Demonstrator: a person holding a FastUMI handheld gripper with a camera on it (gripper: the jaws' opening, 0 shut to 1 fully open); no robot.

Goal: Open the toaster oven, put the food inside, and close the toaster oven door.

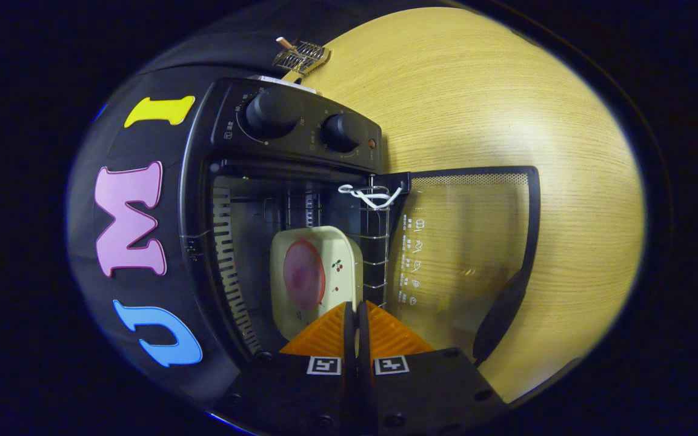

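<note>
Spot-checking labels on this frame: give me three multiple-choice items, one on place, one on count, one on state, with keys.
1. Where is the plate?
A. on the wooden table
B. inside the toaster oven
C. on top of the oven

2. How many knobs does the oven's panel carry?
A. one
B. two
C. four

3. How is the oven door?
A. open
B. shut
C. removed

Key: B, the plate sits in the cavity just beyond the fingers; B, two round knobs side by side; A, the glass door is swung out over the table.
</note>
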